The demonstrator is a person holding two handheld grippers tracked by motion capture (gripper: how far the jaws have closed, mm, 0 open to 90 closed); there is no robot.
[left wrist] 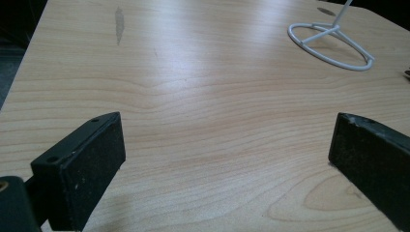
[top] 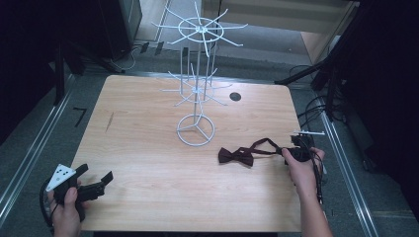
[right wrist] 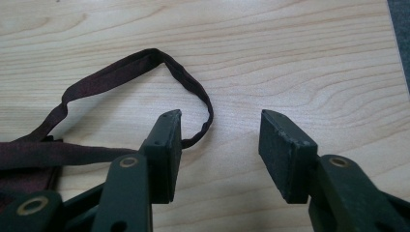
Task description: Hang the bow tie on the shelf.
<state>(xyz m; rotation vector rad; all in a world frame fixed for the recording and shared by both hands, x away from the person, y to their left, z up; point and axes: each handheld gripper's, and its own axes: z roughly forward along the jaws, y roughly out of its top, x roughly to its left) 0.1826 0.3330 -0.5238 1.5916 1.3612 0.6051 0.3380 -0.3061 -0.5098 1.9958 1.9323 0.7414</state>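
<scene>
While the bow tie (top: 236,156) is lying flat on the table (top: 148,148), just right of the white wire stand (top: 196,89) base and nearer the person, the pick-up step is being worked: the strap loop (right wrist: 145,72) is being approached, not yet gripped.

Right gripper (right wrist: 220,140): jaws are being held partly apart, nothing clamped. In the right gripper view the loop's bend is lying just outside the one jaw, touching or nearly touching its outer face; bare wood is being framed between the pads. In the high view the right gripper (top: 298,152) is sitting at the strap end, right of the stand, near the table's right edge.

Left gripper (left wrist: 227,145): jaws are standing wide apart, empty, over bare wood. In the high view the left gripper (top: 91,185) is being parked well left of the stand, at the near edge.

Judged next move: the right gripper is needing a sideways shift toward the loop so the strap is being bracketed by both pads, then a close. Likely goal is hanging the loop on one of the stand's hooks, so a grip near the bend is being favoured. Risk: thin strap is being pushed away by the jaw instead of caught.
</scene>
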